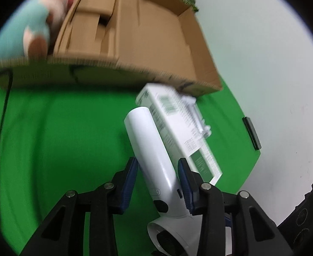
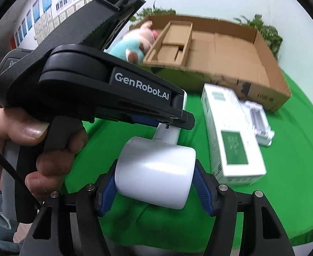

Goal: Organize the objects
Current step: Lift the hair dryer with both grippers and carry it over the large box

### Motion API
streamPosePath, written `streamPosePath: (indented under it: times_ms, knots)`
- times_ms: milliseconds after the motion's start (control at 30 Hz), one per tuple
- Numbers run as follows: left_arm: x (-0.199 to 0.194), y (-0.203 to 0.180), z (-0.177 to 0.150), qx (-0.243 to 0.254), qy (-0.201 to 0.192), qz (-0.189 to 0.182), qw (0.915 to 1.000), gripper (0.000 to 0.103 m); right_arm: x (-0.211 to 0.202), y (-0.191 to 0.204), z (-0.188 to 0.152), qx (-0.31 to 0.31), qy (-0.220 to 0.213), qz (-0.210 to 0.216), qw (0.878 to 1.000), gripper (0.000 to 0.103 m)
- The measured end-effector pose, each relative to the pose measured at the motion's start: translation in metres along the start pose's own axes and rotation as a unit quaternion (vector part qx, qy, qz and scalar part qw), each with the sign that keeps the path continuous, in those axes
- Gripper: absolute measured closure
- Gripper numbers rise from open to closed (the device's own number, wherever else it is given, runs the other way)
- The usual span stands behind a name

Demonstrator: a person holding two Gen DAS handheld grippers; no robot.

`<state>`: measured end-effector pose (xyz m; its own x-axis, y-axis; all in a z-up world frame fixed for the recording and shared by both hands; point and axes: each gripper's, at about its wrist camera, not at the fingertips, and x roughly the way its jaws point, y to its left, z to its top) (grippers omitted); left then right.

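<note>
the dryer (image 2: 154, 170) is gripped by two claws: the right gripper (image 2: 156, 192) is clenched on its barrel, the left gripper (image 1: 158, 181) on its handle, likely to steady it. the white carton (image 2: 231, 136) lies beyond, the box (image 2: 263, 79) farthest.

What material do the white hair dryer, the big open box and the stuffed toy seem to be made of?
Hair dryer: probably smooth, slightly glossy plastic; light reflects softly from its barrel.
Big open box: brown corrugated cardboard, matte, with folded flaps and creases.
Stuffed toy: soft plush fabric, pink and light blue, with a fuzzy outline, though blurred.
</note>
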<state>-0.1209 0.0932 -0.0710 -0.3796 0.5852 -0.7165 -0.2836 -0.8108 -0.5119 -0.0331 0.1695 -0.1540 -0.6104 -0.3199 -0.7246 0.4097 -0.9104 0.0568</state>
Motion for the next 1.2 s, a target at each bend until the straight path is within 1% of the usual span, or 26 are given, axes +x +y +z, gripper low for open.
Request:
streamPosePath:
  times_ms: [133, 333, 400, 467, 567, 633, 733, 933, 1067, 1200]
  knots:
    - [-0.023, -0.023, 0.024, 0.032, -0.041, 0.012, 0.9986, 0.066, -0.015, -0.004, 0.023, 0.001, -0.037, -0.004, 0.999, 0.041]
    - [-0.05, -0.058, 0.069, 0.094, -0.084, 0.033, 0.9914, 0.066, -0.035, -0.014, 0.066, 0.007, -0.091, -0.011, 0.996, 0.041]
    - [-0.06, -0.065, 0.084, 0.109, -0.095, 0.038, 0.9888, 0.066, -0.039, -0.02, 0.083, 0.005, -0.106, -0.013, 0.994, 0.041]
    - [-0.067, -0.073, 0.106, 0.123, -0.106, 0.04, 0.986, 0.066, -0.044, -0.026, 0.104, 0.002, -0.124, -0.016, 0.992, 0.041]
    - [-0.078, -0.082, 0.128, 0.143, -0.114, 0.045, 0.9822, 0.065, -0.049, -0.035, 0.13, 0.005, -0.139, -0.015, 0.99, 0.041]
    - [-0.081, -0.086, 0.138, 0.153, -0.117, 0.05, 0.98, 0.065, -0.049, -0.041, 0.143, 0.011, -0.145, -0.012, 0.989, 0.041]
    - [-0.077, -0.089, 0.154, 0.162, -0.123, 0.063, 0.977, 0.065, -0.043, -0.049, 0.163, 0.017, -0.144, -0.005, 0.989, 0.041]
    - [-0.06, -0.072, 0.184, 0.144, -0.111, 0.074, 0.9805, 0.065, -0.017, -0.064, 0.193, 0.016, -0.124, 0.012, 0.992, 0.041]
    - [-0.036, -0.054, 0.2, 0.134, -0.093, 0.084, 0.983, 0.065, 0.015, -0.076, 0.211, 0.02, -0.101, 0.027, 0.994, 0.041]
    - [-0.008, -0.036, 0.207, 0.123, -0.066, 0.094, 0.9857, 0.065, 0.044, -0.085, 0.218, 0.029, -0.077, 0.038, 0.996, 0.041]
